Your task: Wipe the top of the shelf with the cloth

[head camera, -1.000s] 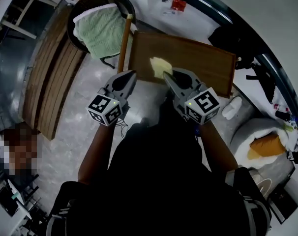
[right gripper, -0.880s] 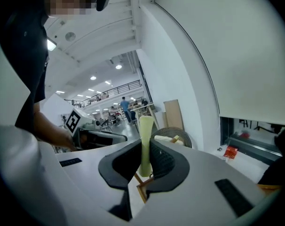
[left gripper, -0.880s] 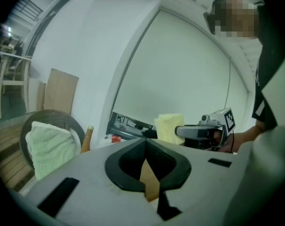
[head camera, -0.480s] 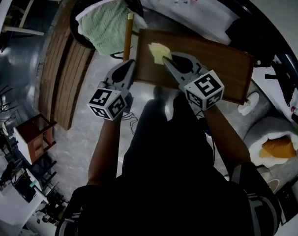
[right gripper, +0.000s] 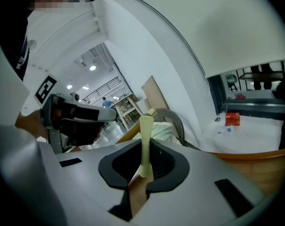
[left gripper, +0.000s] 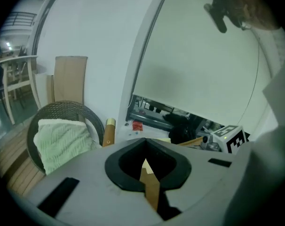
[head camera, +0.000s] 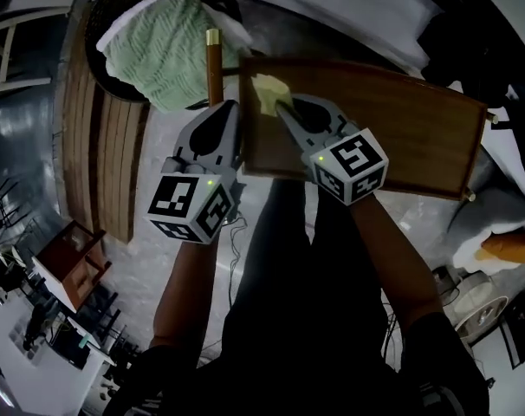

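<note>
Evidently right claw pinches cloth on shelf; left claw closed, seemingly empty.

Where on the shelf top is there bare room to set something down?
The shelf top is bare across its right half, from the right gripper to the far edge. The left end is crowded: cloth in the right gripper, left gripper beside that corner.

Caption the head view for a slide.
The right gripper pinches the yellow cloth over the wooden shelf top corner; the left gripper is shut, empty, beside its edge.
</note>
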`<state>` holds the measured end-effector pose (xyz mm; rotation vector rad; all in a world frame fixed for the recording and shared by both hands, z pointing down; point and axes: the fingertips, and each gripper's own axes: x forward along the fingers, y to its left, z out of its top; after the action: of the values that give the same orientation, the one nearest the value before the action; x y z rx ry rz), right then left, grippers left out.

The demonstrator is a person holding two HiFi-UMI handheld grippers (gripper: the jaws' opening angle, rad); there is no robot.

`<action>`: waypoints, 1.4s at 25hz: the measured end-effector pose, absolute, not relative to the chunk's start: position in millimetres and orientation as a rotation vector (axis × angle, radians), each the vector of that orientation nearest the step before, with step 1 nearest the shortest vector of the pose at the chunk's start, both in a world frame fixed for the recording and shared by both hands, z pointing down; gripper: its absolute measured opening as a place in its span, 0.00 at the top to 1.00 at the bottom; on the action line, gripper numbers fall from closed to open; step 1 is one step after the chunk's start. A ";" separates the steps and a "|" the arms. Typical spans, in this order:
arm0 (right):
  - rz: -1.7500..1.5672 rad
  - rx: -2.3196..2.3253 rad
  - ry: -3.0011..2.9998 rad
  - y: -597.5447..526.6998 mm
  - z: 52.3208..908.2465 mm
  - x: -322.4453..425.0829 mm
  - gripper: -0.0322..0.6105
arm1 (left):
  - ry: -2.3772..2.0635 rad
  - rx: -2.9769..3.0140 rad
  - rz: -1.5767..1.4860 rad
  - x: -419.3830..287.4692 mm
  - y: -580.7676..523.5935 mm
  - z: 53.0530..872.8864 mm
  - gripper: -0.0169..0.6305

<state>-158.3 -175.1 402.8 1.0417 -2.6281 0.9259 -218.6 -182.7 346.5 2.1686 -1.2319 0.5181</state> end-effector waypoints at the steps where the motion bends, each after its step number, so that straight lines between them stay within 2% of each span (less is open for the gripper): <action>1: 0.941 1.053 -2.617 -179.2 411.2 -160.5 0.88 | -1.235 2.166 0.529 -218.9 -187.2 350.2 0.96; 24: 1.044 1.113 -2.342 -216.0 513.4 -186.1 0.88 | -1.198 1.977 0.527 -206.0 -188.8 405.0 0.96; 35: 1.052 1.170 -2.165 -210.0 535.9 -142.7 0.88 | -1.141 1.982 0.528 -176.2 -181.9 418.1 0.96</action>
<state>-142.7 -210.0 535.9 1.1698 -2.1650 1.0521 -176.2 -181.9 418.1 1.9824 -1.1408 0.5277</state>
